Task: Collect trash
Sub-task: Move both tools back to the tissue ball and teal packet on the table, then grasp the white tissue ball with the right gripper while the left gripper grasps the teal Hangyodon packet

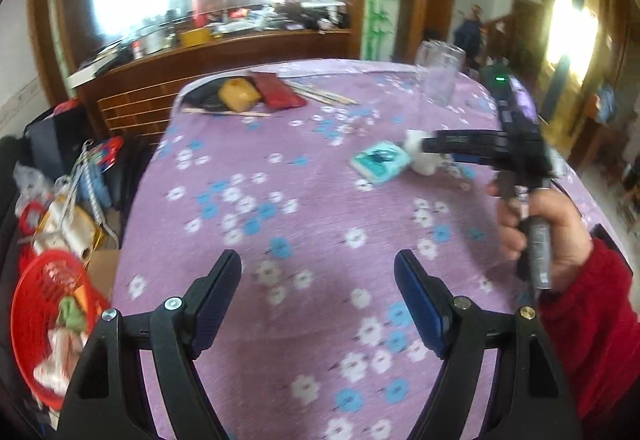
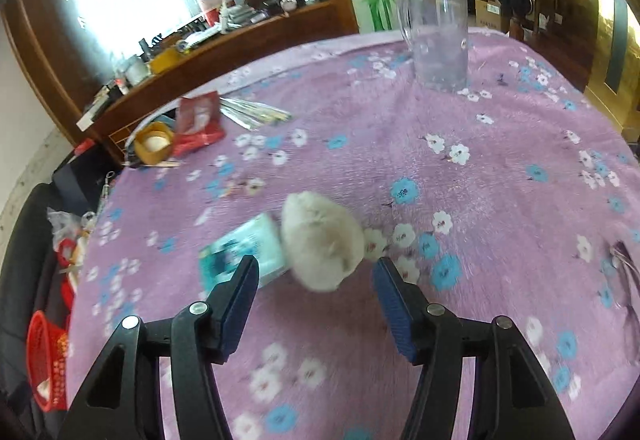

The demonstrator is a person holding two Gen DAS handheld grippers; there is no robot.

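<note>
The paper wad [image 2: 322,240] lay on the counter [image 2: 500,160], touching a teal packet [image 2: 244,248]. Risk, as judged: a hurried pinch could catch the packet or roll the wad away. The right tool [image 2: 316,274] stood released just short of the wad, grasping nothing. The left tool [image 1: 318,268] was likewise released, empty.

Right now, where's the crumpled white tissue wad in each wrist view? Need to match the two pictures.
Left wrist: white tissue wad right of centre, partly hidden behind the right gripper, touching the teal packet.
Right wrist: white tissue wad at centre, just ahead of the open fingers, teal packet on its left.
Shared landmark: clear plastic mug standing upright at the far side of the purple floral tablecloth.
</note>
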